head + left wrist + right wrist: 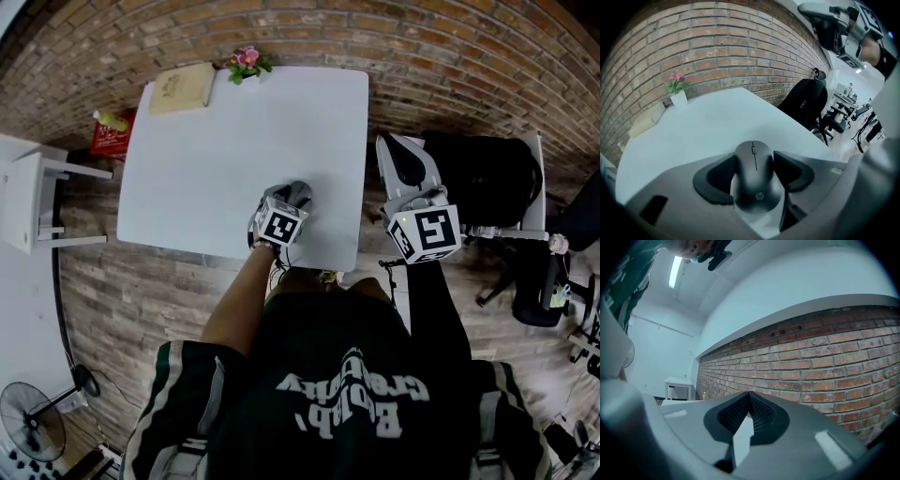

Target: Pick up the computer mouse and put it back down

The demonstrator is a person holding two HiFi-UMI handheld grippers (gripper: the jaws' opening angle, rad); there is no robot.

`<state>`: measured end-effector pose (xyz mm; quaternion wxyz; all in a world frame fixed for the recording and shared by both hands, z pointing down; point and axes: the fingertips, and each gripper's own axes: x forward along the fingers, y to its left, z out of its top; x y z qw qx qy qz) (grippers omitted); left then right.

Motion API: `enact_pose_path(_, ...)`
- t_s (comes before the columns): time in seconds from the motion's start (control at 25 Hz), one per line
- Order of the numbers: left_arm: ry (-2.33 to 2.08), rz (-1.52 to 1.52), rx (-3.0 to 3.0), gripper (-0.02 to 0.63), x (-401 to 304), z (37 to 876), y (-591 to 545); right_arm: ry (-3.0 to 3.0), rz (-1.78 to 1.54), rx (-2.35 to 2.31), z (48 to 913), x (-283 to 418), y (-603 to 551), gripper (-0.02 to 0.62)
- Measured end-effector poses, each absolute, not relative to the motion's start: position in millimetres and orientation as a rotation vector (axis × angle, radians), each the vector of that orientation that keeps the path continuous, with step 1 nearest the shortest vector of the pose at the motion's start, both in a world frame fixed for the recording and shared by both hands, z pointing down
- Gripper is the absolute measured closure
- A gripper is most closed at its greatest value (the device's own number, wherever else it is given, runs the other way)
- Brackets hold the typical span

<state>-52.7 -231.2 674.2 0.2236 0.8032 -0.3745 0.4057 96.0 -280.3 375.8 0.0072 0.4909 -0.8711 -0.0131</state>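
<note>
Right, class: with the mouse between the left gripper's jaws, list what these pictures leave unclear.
- Left gripper view: the underside of the computer mouse faces away, so whether it touches the table cannot be told.
- Head view: the marker cube of the left gripper covers most of the mouse.
- Head view: print on the book is too small to read.

Mouse (755,176): dark grey, matte, small logo at rear, scroll wheel in centre slit. Upright, nose pointing away. Gripped at both sides by left gripper (755,164), over white table (708,126) near front edge; tabletop contact unclear.
</note>
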Motion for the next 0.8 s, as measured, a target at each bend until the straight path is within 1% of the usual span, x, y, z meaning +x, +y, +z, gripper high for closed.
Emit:
enact_pose_path(0.2, -1.083, 1.104, 2.259, 0.339, -52, 668, -230, -2.737, -0.043, 1.525, 375, 95, -280, 0.58)
enact_pose_path(0.24, -1.095, 1.09, 2.268, 0.349, -52, 664, -231, -2.74, -0.045, 1.522, 374, 95, -281, 0.58)
enact_pose_path(0.36, -1.153, 1.04, 2.3, 0.351, -54, 644, -237, -2.755, -0.057, 1.515, 370, 93, -282, 0.58)
enact_pose_path(0.56, -1.293, 0.911, 2.377, 0.346, -59, 582, -259, -2.784, -0.078, 1.494, 361, 86, -286, 0.58)
enact_pose_path(0.8, -1.458, 0.707, 2.496, 0.342, -59, 482, -277, -2.816, -0.113, 1.456, 348, 74, -287, 0.58)
